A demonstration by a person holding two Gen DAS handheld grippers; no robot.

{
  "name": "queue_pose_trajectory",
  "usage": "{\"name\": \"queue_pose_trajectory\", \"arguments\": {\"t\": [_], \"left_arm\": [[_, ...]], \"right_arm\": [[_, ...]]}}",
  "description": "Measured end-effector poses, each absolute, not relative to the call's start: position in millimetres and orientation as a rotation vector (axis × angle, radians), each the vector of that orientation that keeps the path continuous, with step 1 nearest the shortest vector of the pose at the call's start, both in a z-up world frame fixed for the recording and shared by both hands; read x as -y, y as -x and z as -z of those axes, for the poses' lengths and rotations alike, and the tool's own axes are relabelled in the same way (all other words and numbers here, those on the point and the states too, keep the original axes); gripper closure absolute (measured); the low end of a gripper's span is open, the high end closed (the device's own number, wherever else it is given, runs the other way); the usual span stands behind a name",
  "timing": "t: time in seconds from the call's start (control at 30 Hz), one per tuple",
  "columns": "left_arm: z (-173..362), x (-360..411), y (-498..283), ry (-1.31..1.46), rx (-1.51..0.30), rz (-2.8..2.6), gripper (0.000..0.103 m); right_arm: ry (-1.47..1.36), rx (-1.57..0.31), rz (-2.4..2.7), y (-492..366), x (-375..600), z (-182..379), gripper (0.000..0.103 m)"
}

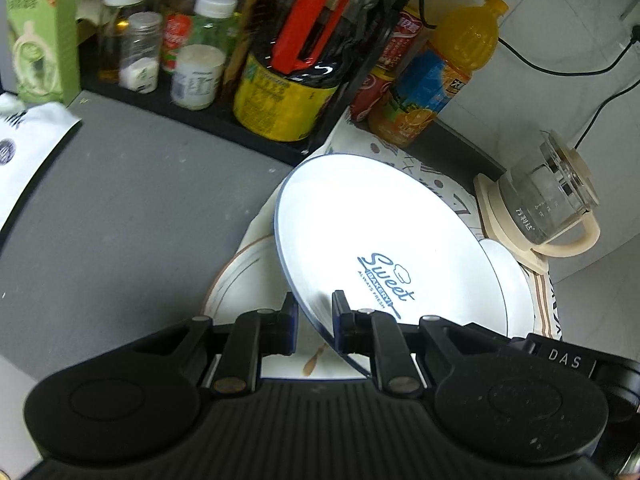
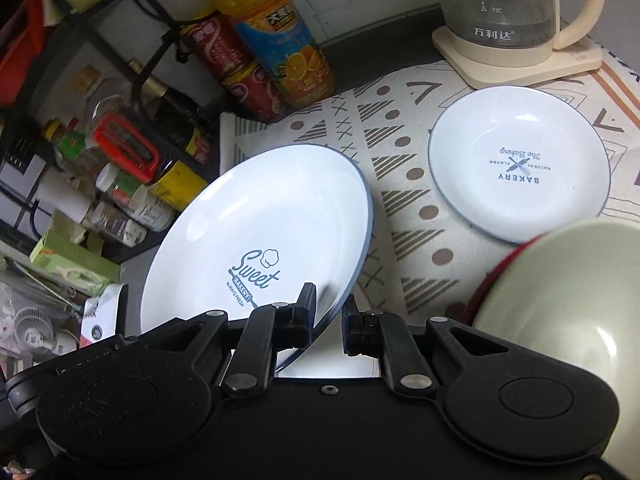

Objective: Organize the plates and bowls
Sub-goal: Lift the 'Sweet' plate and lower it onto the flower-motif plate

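The white round ceramic plate with a thin blue rim and blue "Sweet Bakery" print (image 1: 380, 240) hangs tilted in the air. Its near edge is caught in both pairs of tongs, and its far edge is raised toward the bottles at the back.

The left tongs (image 1: 315, 314) are closed on the rim just left of the print. One pad lies on the plate's face and the other under it. The right tongs (image 2: 329, 314) pinch the same near rim just right of the print, so the print sits between the two grips. Neither hand is nearer, as both hold the plate already.

The plate's broad face runs away from the tongs, far and slightly left in the right wrist view.

Directly beneath the plate, on the near left, lies a white plate with thin brown ring lines (image 1: 236, 280), partly on the grey surface (image 1: 140, 208). This looks like the likely stack base, and lowering and levelling the held plate onto it is my guess for the coming move.

To the right, on the patterned cream mat (image 2: 400, 184), rests a smaller white blue-rimmed dish printed "Bakery" (image 2: 520, 164). It sits well apart from the held plate. A cream bowl with a red outside (image 2: 568, 304) sits nearest on the right.
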State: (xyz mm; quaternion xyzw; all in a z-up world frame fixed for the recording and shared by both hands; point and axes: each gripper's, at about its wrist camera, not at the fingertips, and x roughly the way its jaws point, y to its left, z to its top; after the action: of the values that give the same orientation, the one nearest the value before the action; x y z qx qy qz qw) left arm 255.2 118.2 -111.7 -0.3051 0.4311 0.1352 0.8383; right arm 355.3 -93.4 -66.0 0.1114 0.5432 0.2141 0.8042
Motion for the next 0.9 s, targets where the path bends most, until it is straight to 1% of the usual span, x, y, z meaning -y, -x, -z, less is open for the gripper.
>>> {"name": "queue_pose_trajectory", "arguments": {"t": [0.4, 0.9], "left_arm": [[123, -114, -205, 0.686, -0.925, -0.31, 0.088], [138, -109, -197, 0.691, -0.957, -0.311, 0.088]], "right_arm": [[-0.179, -1.177, -0.473, -314, 88, 71, 0.09], [-0.133, -1.2, -0.458, -301, 89, 79, 0.09]]}}
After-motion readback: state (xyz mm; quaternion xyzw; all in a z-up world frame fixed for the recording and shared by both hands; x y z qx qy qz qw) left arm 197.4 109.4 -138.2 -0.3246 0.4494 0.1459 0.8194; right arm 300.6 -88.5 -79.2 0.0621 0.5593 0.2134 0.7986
